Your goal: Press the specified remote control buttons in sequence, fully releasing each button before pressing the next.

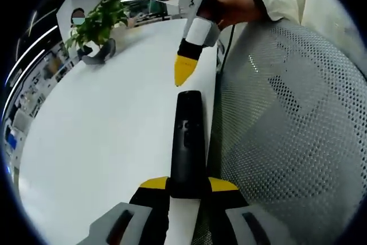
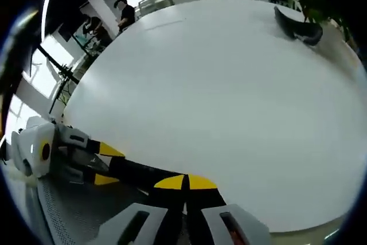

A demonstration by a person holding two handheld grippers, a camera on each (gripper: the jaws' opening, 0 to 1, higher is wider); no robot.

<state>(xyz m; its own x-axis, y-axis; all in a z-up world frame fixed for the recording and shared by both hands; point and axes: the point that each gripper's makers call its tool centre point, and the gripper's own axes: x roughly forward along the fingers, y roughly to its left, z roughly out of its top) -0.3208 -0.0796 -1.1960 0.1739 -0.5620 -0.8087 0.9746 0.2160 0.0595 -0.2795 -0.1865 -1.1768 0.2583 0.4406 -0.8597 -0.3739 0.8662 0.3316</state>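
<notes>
Remote (image 1: 187, 142) lay lengthwise at white table (image 1: 103, 142) edge, near end pinched in left gripper (image 1: 188, 185). Right gripper (image 1: 184, 72) hovered just above far end, tips pressed together. Potted plant (image 1: 97, 24) well apart.

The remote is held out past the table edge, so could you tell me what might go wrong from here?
1. The left gripper holds only the near end of the black remote; a push by the right gripper near the far end could tilt or slip it.
2. It hangs partly over the mesh chair, off the white table; if dropped, it may fall.
</notes>
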